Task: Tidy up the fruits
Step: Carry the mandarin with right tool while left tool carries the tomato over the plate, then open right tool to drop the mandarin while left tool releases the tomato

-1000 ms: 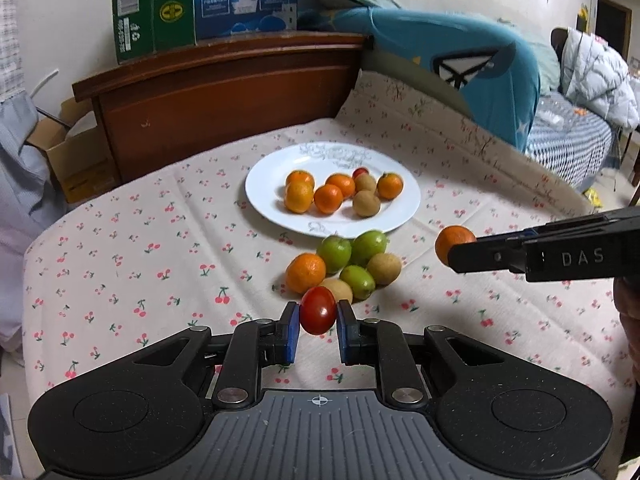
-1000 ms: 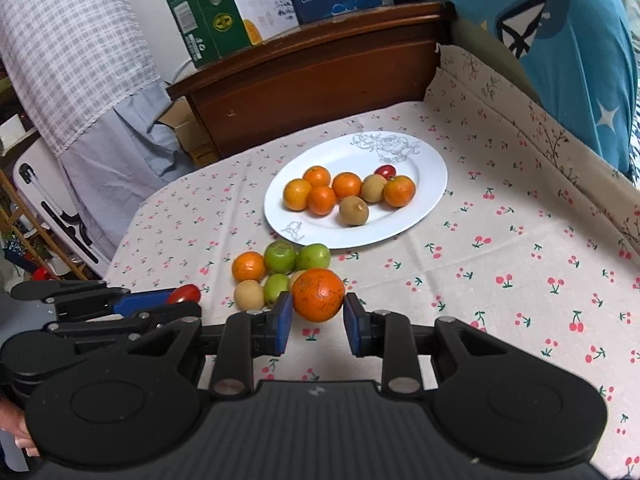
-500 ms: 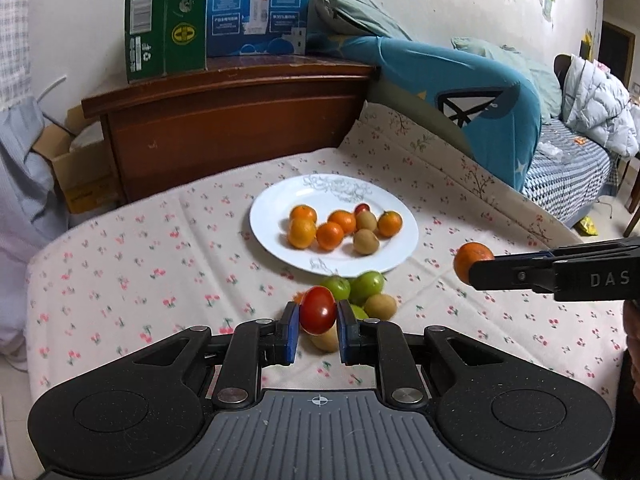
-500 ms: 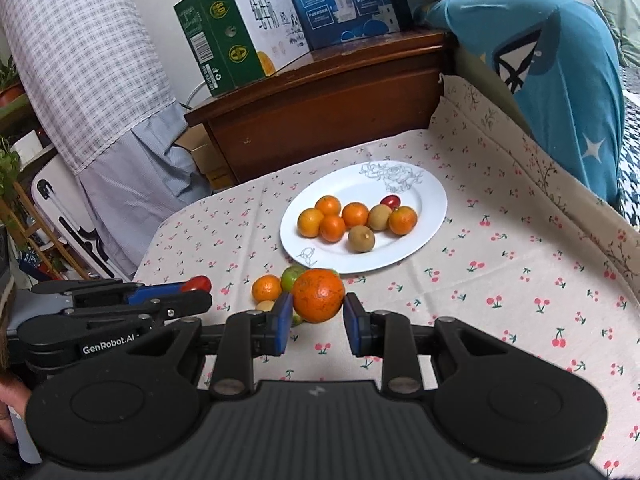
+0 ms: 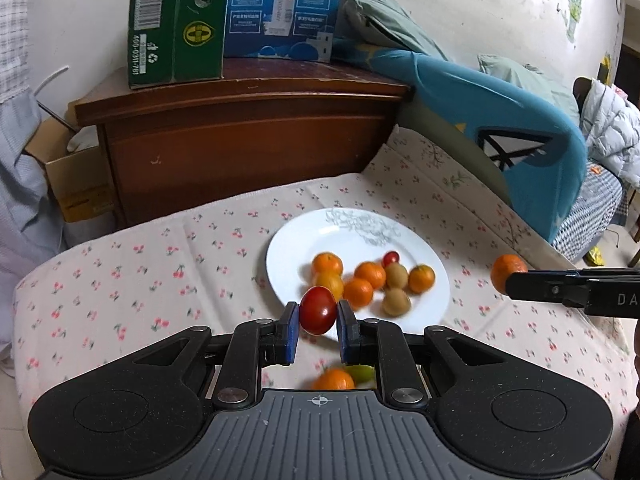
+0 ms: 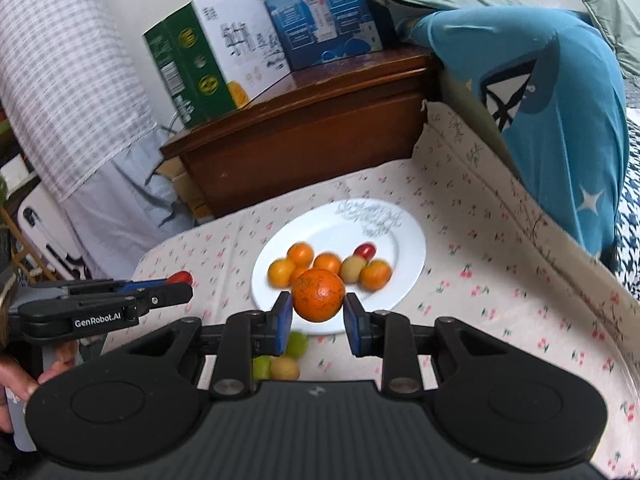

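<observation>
The left gripper point(image 5: 318, 322) clamps a glossy red cherry tomato point(image 5: 317, 310); the right gripper point(image 6: 318, 314) clamps a speckled round orange mandarin point(image 6: 318, 294). Both fruits hang above the round white ceramic plate point(image 5: 348, 232) at its 6 o'clock rim, while the right-hand fruit appears at 3 o'clock in the left wrist view.

On my feeds the room is evenly lit by soft indoor light, with no harsh glare. Motion blur smears the fruit on the plate point(image 5: 436, 256) and the cherry-print cloth point(image 6: 500, 280), while both tongs' bodies stay sharp. Fisheye bending curves the edges, and the corners go black.
</observation>
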Demonstrator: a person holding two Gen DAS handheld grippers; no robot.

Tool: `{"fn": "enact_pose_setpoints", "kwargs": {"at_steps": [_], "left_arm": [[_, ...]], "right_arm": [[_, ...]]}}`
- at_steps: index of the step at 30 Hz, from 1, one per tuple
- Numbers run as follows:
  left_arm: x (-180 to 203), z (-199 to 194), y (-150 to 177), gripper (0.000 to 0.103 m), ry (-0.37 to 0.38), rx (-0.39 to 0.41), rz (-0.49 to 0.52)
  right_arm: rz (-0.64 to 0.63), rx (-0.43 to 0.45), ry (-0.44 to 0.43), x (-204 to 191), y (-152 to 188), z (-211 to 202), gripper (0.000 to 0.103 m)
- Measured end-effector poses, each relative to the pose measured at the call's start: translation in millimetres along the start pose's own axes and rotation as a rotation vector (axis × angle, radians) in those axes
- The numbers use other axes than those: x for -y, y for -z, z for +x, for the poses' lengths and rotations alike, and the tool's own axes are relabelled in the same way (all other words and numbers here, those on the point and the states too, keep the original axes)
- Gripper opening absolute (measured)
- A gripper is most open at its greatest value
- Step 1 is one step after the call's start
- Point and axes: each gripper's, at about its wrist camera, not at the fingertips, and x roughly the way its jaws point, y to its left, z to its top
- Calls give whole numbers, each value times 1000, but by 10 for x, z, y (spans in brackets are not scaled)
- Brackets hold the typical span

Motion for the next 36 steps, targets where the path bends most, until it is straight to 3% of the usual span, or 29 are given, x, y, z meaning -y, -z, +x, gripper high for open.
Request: {"fn": "enact_pose_setpoints", "kwargs": {"at_steps": [12, 22, 29, 36], "left_arm": [[-61, 620, -374, 17, 25, -8, -18], [8, 1101, -544, 17, 66, -36, -4], [79, 1290, -547, 18, 84, -59, 16], [86, 1191, -583, 22, 79, -46, -2]], "right_arm": [[106, -4, 27, 276, -315, 484, 28], [152, -35, 58, 383, -370, 871, 28], [190, -55, 73, 471, -360, 1039, 29], [236, -45, 78, 536, -374, 1063, 31]]}}
